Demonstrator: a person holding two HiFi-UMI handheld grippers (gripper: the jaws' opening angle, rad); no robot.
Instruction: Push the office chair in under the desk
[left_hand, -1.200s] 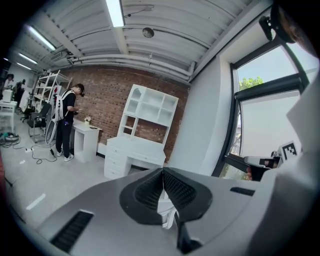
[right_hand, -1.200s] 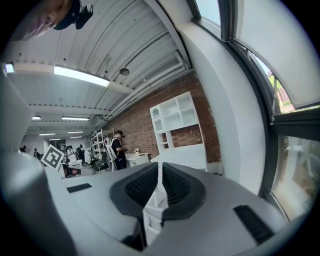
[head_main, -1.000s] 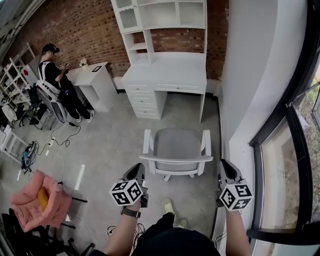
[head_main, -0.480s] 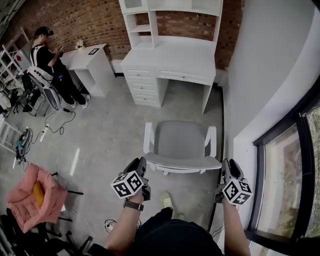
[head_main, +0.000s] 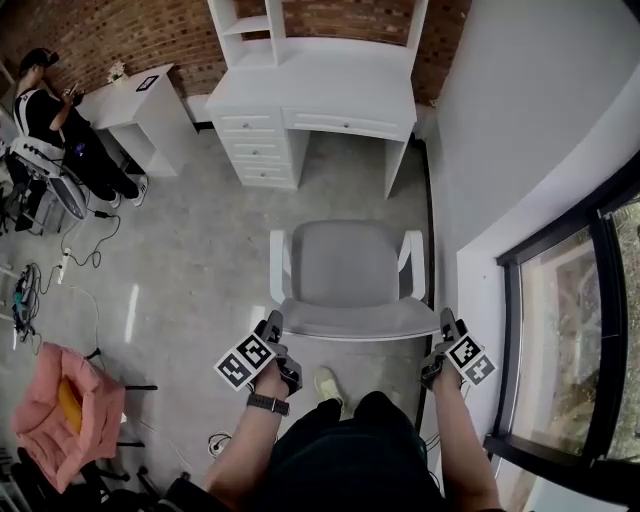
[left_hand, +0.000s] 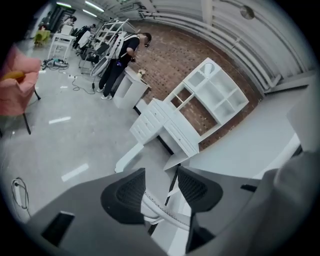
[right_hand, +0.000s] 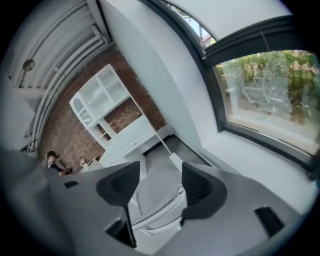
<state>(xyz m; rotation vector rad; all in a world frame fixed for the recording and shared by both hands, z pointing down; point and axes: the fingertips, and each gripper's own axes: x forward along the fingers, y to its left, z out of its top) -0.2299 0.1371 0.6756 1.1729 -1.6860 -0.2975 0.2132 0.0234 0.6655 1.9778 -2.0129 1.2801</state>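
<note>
Chair (head_main: 345, 265) prob. rolls easy, frame stiff, light-ish; best pushed at back's top rail (head_main: 345, 322), nearest edge. Left tool (head_main: 272, 322) & right tool (head_main: 446, 318) wide, jaws just opened, one at each rail end; rail shows between pads, no press yet. Beyond, chair faces surface (head_main: 310, 90), well apart, not under it; knee gap (head_main: 345, 160) right of drawers (head_main: 255, 150) lines up w/ seat.

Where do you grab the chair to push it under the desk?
Grip the chair by its backrest top rail, near both ends, coming from behind. The rail is thin and nearest you, and the seat points at the desk opening.
</note>
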